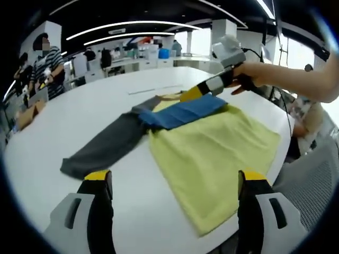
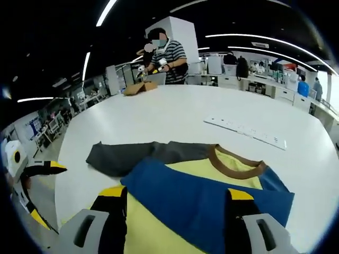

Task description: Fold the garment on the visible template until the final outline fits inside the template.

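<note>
On white worktop [image 1: 159, 211], yellow garment [image 1: 212, 153] lies flat near the edge by the person, blue sleeve [image 1: 183, 112] folded across chest, grey sleeve [image 1: 106, 145] stretched out sideways. Left gripper [image 1: 175, 182] hovers above near edge, jaws wide, holding nothing. Right gripper [image 2: 177, 203] over blue sleeve by brown collar [image 2: 238, 161], jaws wide; contact w/ fabric can't be told.

A striped-shirted person [image 2: 168, 55] stands beside a cardboard box [image 2: 140, 88].
</note>
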The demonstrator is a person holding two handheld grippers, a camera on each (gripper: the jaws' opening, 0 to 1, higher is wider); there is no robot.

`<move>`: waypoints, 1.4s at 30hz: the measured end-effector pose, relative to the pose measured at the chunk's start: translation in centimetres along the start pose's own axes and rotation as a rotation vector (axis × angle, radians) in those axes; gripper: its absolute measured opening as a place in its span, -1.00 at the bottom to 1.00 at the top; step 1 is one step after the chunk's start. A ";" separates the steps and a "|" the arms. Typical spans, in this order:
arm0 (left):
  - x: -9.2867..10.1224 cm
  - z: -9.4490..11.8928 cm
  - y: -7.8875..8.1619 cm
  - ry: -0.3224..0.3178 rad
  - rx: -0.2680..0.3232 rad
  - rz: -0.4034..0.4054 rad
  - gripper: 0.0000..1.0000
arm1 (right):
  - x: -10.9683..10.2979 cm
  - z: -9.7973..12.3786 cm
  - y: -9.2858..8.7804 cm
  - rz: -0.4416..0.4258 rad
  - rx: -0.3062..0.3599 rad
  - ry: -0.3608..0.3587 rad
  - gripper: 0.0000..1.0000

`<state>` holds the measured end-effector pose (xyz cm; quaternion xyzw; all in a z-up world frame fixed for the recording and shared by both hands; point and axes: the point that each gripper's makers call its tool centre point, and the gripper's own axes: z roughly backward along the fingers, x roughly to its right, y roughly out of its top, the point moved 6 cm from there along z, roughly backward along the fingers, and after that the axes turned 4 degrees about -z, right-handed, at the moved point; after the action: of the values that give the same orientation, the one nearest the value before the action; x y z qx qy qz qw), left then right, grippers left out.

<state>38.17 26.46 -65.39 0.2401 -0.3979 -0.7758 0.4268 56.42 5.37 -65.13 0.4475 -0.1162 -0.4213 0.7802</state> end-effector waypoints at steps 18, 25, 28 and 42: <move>-2.4 -2.7 1.9 0.025 0.026 0.034 0.57 | 6.0 6.2 -1.9 -0.060 0.039 -0.088 0.22; -3.4 -4.0 2.5 0.034 0.041 0.063 0.28 | 8.2 8.2 -3.7 -0.137 0.033 -0.125 -0.01; -3.7 -4.6 2.6 0.039 0.035 0.059 0.21 | 9.1 8.9 -4.5 -0.162 0.035 -0.135 -0.09; -4.6 -7.9 2.5 0.048 -0.006 0.045 -0.10 | 11.3 10.4 -7.5 -0.179 -0.021 -0.179 -0.50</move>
<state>47.37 26.33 -67.72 0.2481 -0.3905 -0.7612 0.4544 53.45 -11.31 -67.30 0.4086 -0.1402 -0.5288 0.7306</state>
